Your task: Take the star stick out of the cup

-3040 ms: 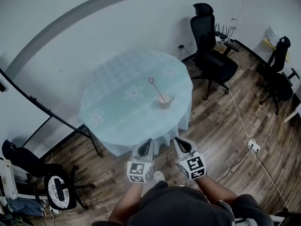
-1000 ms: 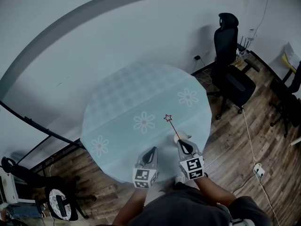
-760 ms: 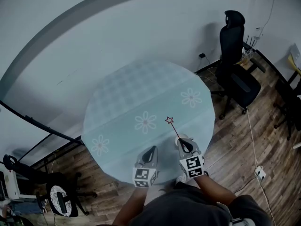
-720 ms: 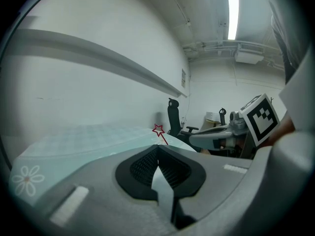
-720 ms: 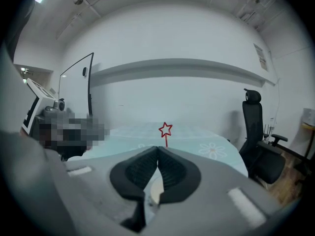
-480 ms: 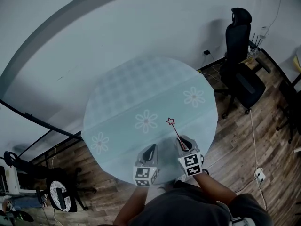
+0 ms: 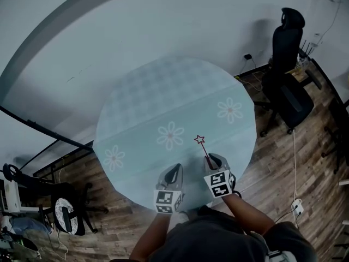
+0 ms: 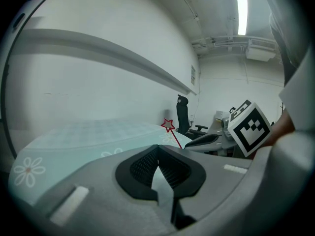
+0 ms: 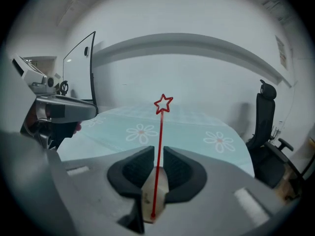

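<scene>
In the head view the small beige cup is hidden under the right tool (image 7: pixel 216 160). It shows only in the right gripper view, as a pale shape (image 9: pixel 149 193) low in the gap between the jaws. The thin red plastic stick topped with an outlined star (image 9: pixel 161 132) stands in that cup and rises through the gap. The right tool (image 9: pixel 156 152) is open only a narrow slit, with a sliver of space on each side of the stick. Whether the cup sits between the jaws or just beneath them cannot be told.

The left tool (image 8: pixel 157 149) has its jaws met at the tips, and only cloth shows through the gap behind them. In the head view it hovers (image 7: pixel 174 171) just beside the right one, at the near edge of the bench.

The cup and stick (image 7: pixel 205 149) sit close to that near edge, on the person's right. The rest of the round bench (image 7: pixel 163 91), under a pale teal cloth printed with white flowers, lies open beyond them.

The floor is dark wood planking (image 7: pixel 278 162) and the wall beyond is plain and pale. A black office chair (image 7: pixel 287 81) stands well apart to the right, and another black chair (image 7: pixel 65 214) sits at lower left, partly cut off.
</scene>
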Motion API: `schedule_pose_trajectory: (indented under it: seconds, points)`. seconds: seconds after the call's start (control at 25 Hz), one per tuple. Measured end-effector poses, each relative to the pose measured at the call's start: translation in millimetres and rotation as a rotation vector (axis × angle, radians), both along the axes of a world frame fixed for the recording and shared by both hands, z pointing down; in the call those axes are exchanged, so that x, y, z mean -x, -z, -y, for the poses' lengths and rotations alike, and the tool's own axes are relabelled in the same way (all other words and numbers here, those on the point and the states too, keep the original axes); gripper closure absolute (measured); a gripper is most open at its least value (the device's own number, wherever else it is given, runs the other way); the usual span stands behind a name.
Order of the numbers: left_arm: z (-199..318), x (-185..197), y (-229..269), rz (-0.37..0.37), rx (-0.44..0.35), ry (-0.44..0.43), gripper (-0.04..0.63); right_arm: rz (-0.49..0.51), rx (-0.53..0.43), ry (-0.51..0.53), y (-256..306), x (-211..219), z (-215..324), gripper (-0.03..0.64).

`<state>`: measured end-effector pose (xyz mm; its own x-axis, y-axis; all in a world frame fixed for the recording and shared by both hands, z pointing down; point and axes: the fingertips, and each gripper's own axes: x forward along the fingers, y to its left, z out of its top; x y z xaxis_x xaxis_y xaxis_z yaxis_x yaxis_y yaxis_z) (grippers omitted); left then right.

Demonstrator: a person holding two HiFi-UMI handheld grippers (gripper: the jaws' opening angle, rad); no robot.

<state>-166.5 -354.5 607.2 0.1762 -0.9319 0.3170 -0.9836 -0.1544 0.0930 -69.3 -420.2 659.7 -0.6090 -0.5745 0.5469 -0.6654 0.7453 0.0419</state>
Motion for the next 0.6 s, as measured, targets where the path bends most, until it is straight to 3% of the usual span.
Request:
schedule_pose_trajectory:
  seconds: [0.6]
  points:
    - [-2,3,-13,-0.019,0.029,0.040,0.591,-0.075,0.025,0.041,-11,4,9,0.569]
